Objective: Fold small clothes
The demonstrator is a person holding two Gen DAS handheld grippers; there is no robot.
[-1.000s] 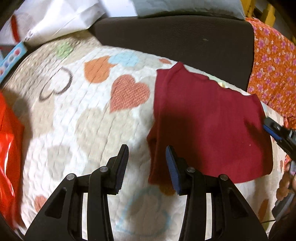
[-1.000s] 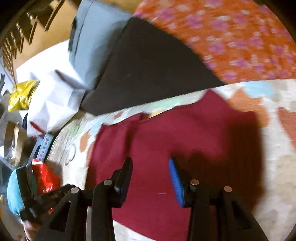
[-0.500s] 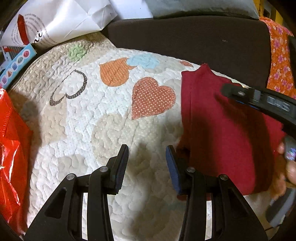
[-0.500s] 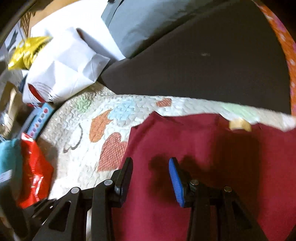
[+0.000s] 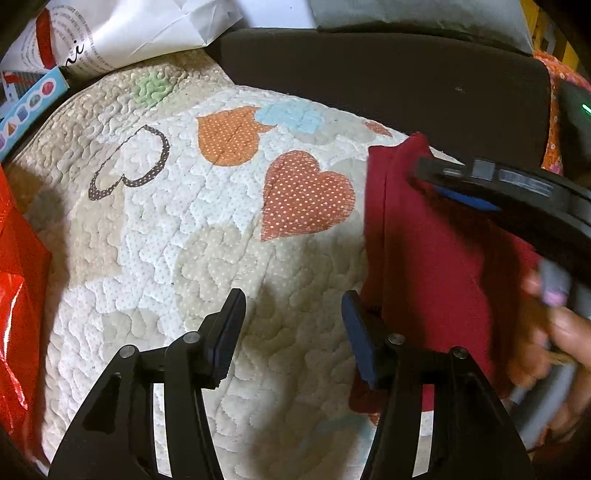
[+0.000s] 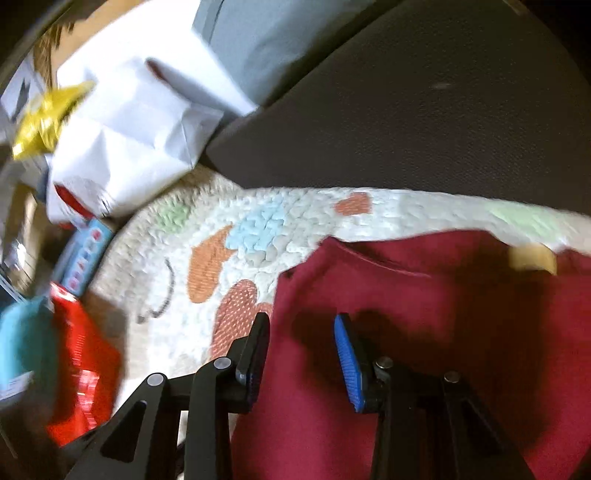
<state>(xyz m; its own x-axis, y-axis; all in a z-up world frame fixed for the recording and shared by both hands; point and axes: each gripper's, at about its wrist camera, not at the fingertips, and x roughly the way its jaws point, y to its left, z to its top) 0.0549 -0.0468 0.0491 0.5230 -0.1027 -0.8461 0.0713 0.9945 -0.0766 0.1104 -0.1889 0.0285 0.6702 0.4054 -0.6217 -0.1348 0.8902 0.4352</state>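
Observation:
A dark red folded garment (image 5: 424,251) lies on a quilted mat with heart patches (image 5: 207,229). My left gripper (image 5: 293,310) is open and empty, low over the mat just left of the garment's near left edge. My right gripper (image 6: 301,332) is open and empty, hovering over the garment's (image 6: 424,332) left part near its far corner. In the left wrist view the right gripper (image 5: 458,184) reaches in from the right above the garment, with the hand holding it at the right edge.
A dark cushion (image 5: 388,92) borders the mat at the back. A white paper bag (image 5: 122,33) and a blue box (image 5: 29,107) lie at the back left. A red plastic bag (image 5: 18,295) sits at the left. Orange floral cloth (image 5: 554,122) lies at the right.
My left gripper has shifted left, off the garment's edge and over the bare mat. My right gripper has swung left across the garment toward its far left corner. Both stay open.

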